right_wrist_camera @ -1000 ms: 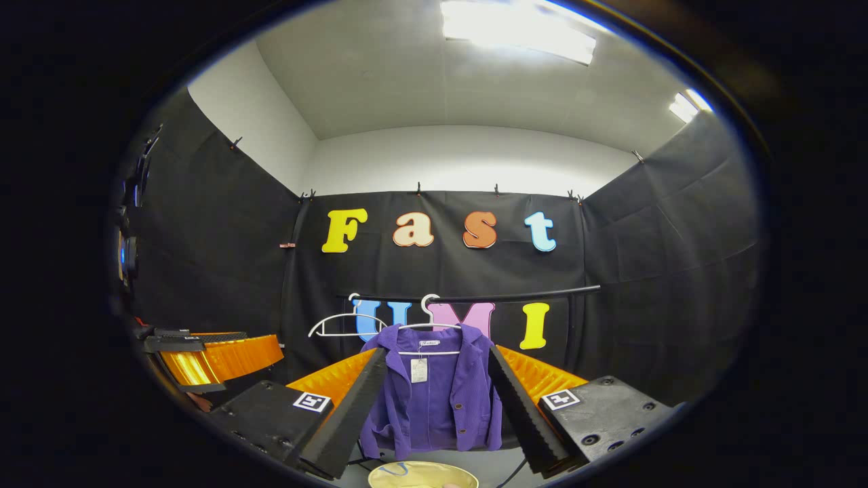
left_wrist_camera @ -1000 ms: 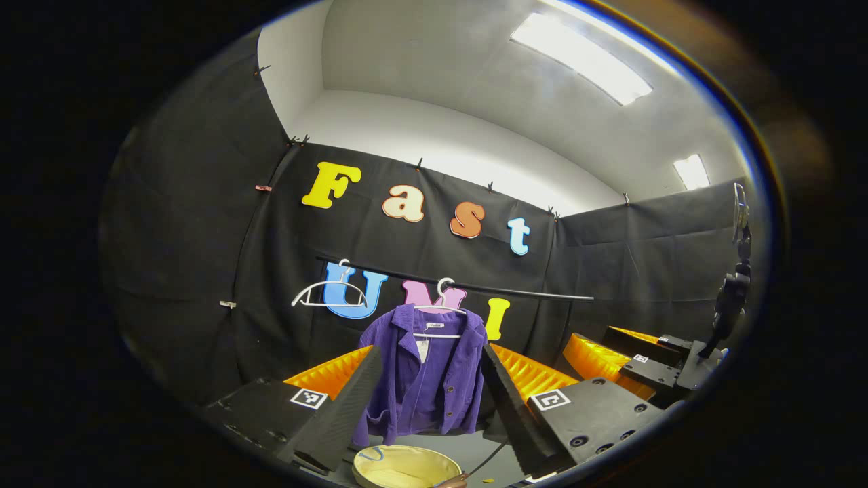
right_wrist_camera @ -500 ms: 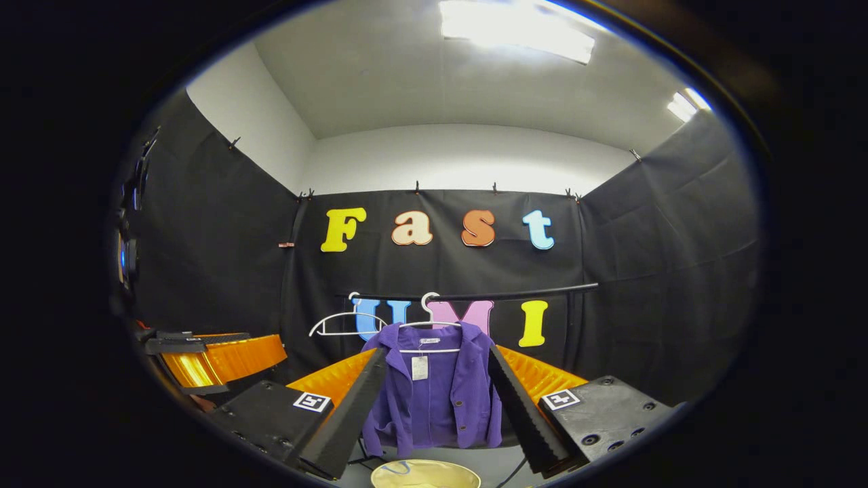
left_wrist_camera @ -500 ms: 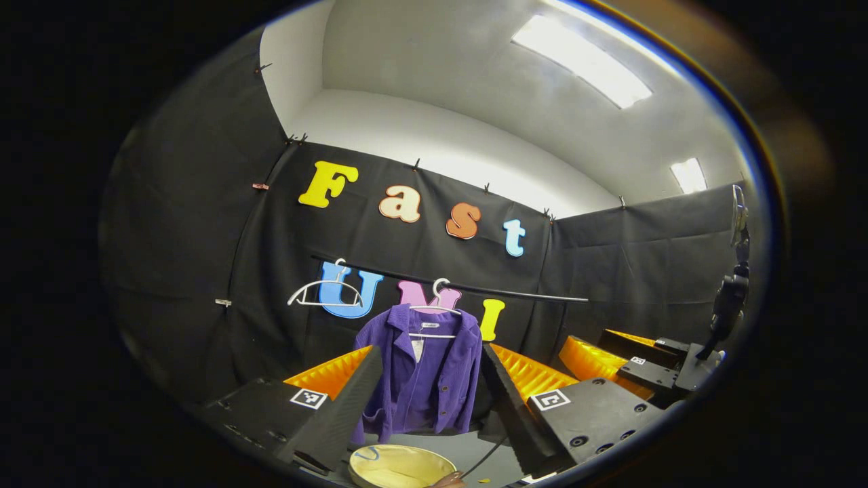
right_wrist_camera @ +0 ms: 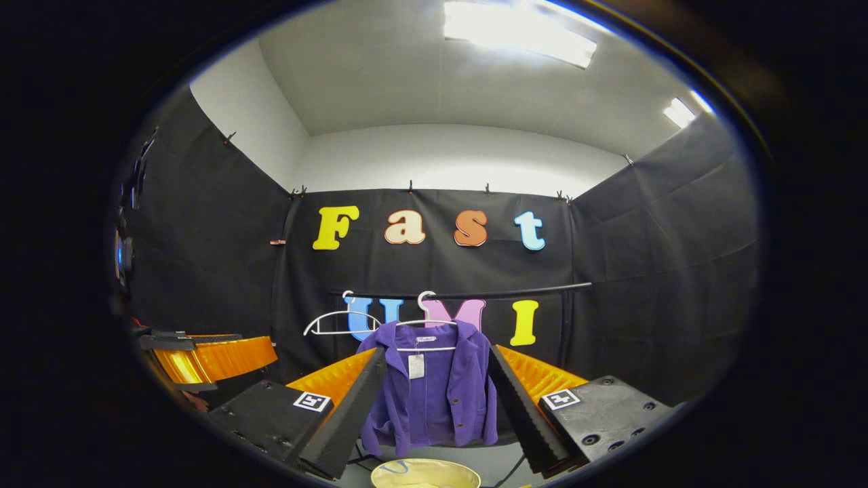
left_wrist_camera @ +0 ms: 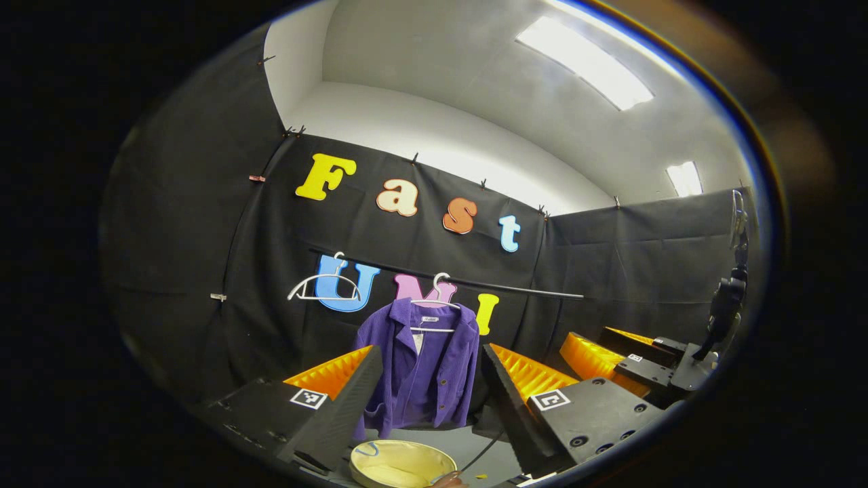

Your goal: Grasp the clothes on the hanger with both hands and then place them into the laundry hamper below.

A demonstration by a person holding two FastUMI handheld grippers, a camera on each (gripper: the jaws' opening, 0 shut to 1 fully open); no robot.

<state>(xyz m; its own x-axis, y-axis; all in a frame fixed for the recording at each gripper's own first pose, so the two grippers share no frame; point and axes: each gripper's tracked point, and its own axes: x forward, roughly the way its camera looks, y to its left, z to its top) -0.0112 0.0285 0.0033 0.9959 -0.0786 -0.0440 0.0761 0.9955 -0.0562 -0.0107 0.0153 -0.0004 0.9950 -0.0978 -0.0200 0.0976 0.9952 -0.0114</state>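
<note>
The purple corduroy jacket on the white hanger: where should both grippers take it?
Probably the two shoulders of the purple corduroy jacket, one gripper each, coming straight from the front. It hangs open, facing you, on the white hanger, above the cream round hamper.

I was in a recording booth, a staged lab set rather than a home. Black cloth (right_wrist_camera: 651, 271) was clipped up as walls on three sides, with plain white wall (right_wrist_camera: 461, 159) above it and ceiling light panels (right_wrist_camera: 519, 30) overhead. A rail (right_wrist_camera: 475, 295) ran across the back cloth with a spare hanger (right_wrist_camera: 336, 322) and a jacket (right_wrist_camera: 427, 393) on it, a hamper (right_wrist_camera: 424, 474) below. Camera gear on a stand (left_wrist_camera: 729, 305) stood at the side.
</note>
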